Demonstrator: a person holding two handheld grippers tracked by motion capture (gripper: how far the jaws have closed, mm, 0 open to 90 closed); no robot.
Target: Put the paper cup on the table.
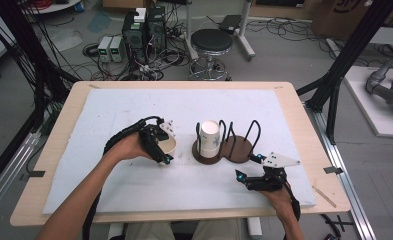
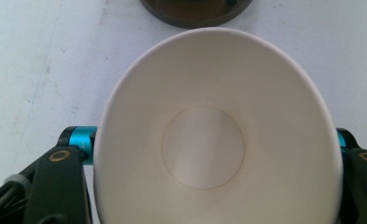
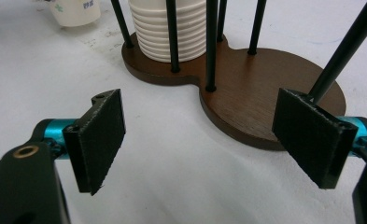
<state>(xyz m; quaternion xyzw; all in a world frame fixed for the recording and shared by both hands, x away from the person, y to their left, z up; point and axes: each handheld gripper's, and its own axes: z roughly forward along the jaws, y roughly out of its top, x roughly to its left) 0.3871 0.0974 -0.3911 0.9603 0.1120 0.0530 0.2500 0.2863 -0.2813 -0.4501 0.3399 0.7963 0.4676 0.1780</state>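
Legible text: none.

Paper cup stack [image 1: 210,140] in the wooden rack: bluish print on the side wall, too small to read in the high view.

Single paper cup [image 3: 74,11], lying toward the left edge of the bench: dark and green marks near its rim in the right gripper view, cut off and blurred, unreadable.

Cardboard box [image 1: 341,15] on the floor: partial dark printing, not decipherable.
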